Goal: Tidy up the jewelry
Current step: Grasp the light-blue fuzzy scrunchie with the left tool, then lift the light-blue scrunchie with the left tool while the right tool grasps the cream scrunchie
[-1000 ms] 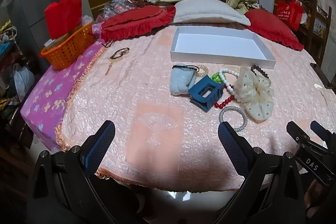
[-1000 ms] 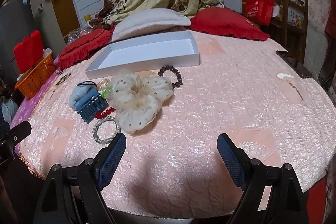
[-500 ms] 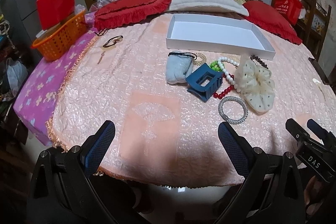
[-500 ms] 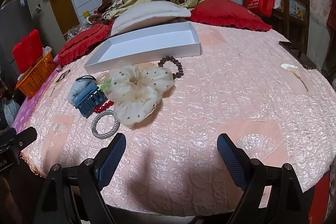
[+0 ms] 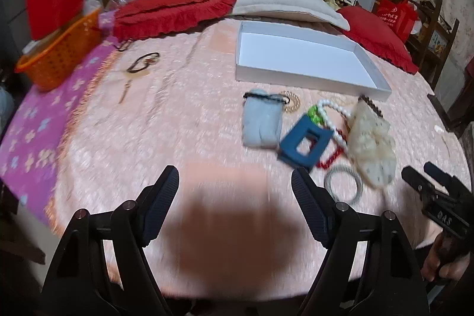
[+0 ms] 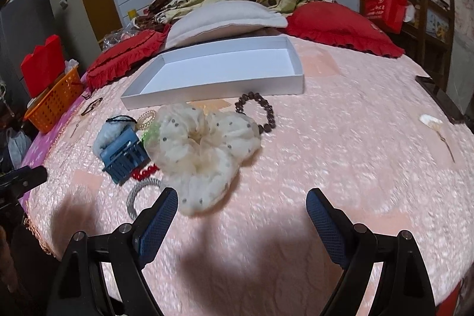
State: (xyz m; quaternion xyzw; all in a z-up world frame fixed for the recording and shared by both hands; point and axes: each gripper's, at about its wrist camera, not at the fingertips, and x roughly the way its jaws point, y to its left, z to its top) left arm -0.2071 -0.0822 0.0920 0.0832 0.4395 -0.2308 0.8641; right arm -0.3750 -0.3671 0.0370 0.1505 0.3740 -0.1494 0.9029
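Both grippers are held low over the near edge of the bed [image 6: 355, 138], jaws spread wide, nothing gripped. The left gripper [image 5: 235, 197] is aimed at bare quilt; the right gripper [image 6: 241, 212] is pointed just short of the scrunchie [image 6: 204, 150].

Jewelry is lumped in one tight pile, near the white tray [image 6: 216, 70], which is seen bare inside.

Risks, as judged:
- The pile is tangled. The pearl strand [image 5: 331, 120] is draped over the blue claw clip [image 5: 305, 145]; red beads [image 6: 145, 173] are tucked under clip and scrunchie. One piece lifted may drag its neighbours.
- The silver bangle [image 5: 343, 185] lies flat on soft quilt; jaws may slide over it or pinch fabric instead.
- The scrunchie is sheer, ruffled, dotted cloth; it is likely to collapse in a pinch.
- Beads are round and glossy; slipping is probable.

Other textures: dark bead bracelet [image 6: 260, 111], matt, touching the scrunchie's far side; pale blue pouch [image 5: 262, 123], soft, drawstring top; quilt puckered and shiny; tray stiff card, low walls.
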